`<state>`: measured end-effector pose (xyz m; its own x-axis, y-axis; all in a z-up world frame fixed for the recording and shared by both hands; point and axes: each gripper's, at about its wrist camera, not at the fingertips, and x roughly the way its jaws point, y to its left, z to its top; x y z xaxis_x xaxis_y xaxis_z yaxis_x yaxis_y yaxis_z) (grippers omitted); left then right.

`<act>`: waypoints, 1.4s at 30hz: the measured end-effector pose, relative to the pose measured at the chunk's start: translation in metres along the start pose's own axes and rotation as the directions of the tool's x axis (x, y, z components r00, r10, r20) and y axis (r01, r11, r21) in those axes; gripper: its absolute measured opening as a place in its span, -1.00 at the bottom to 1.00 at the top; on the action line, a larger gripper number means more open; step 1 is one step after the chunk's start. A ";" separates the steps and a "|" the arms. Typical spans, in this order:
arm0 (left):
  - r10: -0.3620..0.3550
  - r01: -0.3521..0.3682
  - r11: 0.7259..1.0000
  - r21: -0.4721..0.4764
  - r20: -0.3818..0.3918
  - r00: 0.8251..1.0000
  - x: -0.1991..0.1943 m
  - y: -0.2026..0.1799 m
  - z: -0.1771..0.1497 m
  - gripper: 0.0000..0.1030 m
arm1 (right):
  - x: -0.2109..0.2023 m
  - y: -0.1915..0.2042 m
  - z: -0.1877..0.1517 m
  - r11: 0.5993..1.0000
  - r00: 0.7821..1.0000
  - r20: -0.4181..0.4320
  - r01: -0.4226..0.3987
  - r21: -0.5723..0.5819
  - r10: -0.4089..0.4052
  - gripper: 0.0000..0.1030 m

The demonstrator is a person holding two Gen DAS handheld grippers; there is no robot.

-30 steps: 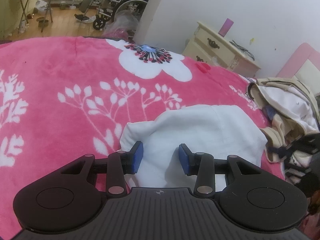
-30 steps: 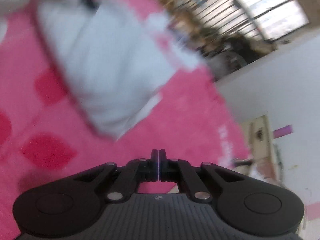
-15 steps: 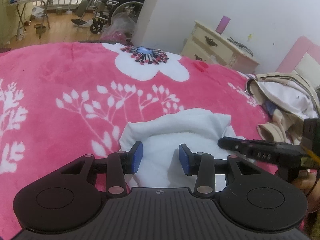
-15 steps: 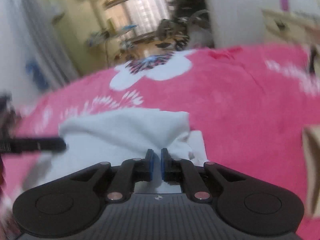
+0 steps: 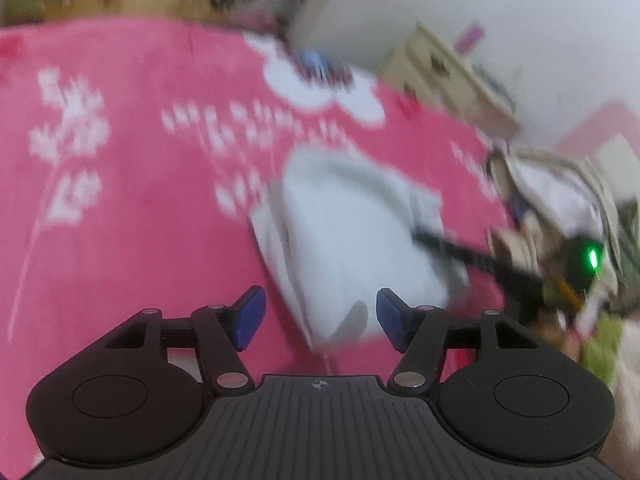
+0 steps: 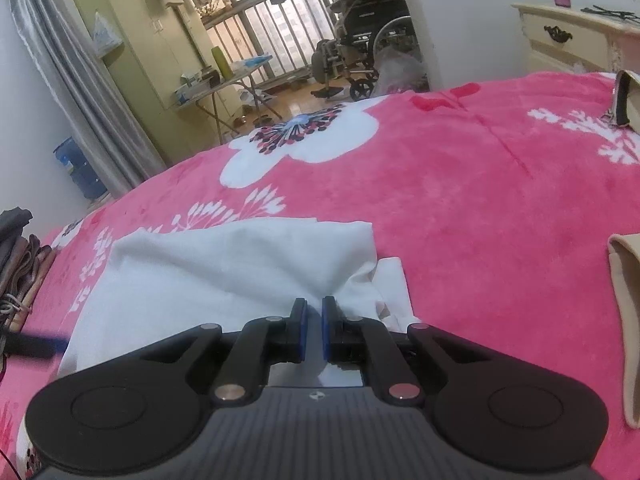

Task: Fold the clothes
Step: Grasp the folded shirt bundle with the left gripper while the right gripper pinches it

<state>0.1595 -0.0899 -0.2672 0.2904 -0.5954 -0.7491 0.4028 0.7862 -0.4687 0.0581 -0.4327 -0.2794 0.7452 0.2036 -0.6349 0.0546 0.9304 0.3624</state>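
My left tongs (image 5: 318,316) are opening above the near edge of the white garment (image 5: 352,232); the blue pads (image 5: 250,316) stand apart and do not press the cloth. The left view is blurred. My right tongs (image 6: 314,330) are clenched on a gathered pinch of the same white garment (image 6: 224,268), with a narrow slit between the pads. The garment lies partly folded on the pink flowered blanket (image 6: 480,184) of the bed. A pile of other clothes (image 5: 560,200) sits near its right side.
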 end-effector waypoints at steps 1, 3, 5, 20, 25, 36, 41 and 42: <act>-0.001 0.001 1.000 -0.006 -0.010 1.000 0.000 0.000 -0.003 0.27 | 0.000 0.000 0.000 1.000 1.000 0.000 0.000 0.001 0.000 -0.90; -0.019 0.017 0.998 -0.055 -0.018 1.000 0.003 0.005 -0.012 0.35 | 0.000 0.000 0.000 1.000 1.000 -0.001 0.000 0.005 0.000 -0.90; -0.064 0.058 0.990 -0.132 -0.042 0.997 0.014 0.014 -0.019 0.35 | 0.000 0.000 -0.001 1.000 1.000 -0.001 0.002 0.009 -0.002 -0.90; -0.283 0.283 0.862 -0.420 0.063 0.957 0.066 0.056 0.010 0.38 | 0.000 -0.003 -0.001 1.000 1.000 -0.001 -0.014 0.019 0.014 -0.90; -0.235 0.232 0.881 -0.411 0.044 0.971 0.076 0.045 0.022 0.15 | -0.006 -0.001 0.005 1.000 1.000 -0.004 0.010 -0.015 -0.010 -0.82; -0.217 0.212 0.884 -0.417 0.035 0.975 0.073 0.050 0.019 -0.04 | -0.019 -0.039 0.003 0.990 0.999 -0.025 0.034 0.140 -0.031 0.34; -0.224 0.220 0.879 -0.424 0.040 0.974 0.077 0.051 0.022 -0.09 | -0.001 -0.038 0.026 0.991 0.986 -0.158 -0.023 0.131 0.044 0.53; -0.226 0.221 0.878 -0.424 0.041 0.973 0.078 0.051 0.022 -0.11 | 0.002 -0.037 0.030 0.992 0.981 -0.186 -0.032 0.121 0.054 0.47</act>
<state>0.2219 -0.0998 -0.3388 0.2273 -0.7636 -0.6043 0.0501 0.6289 -0.7759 0.0775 -0.4760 -0.2735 0.6104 0.3069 -0.7302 0.1111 0.8796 0.4626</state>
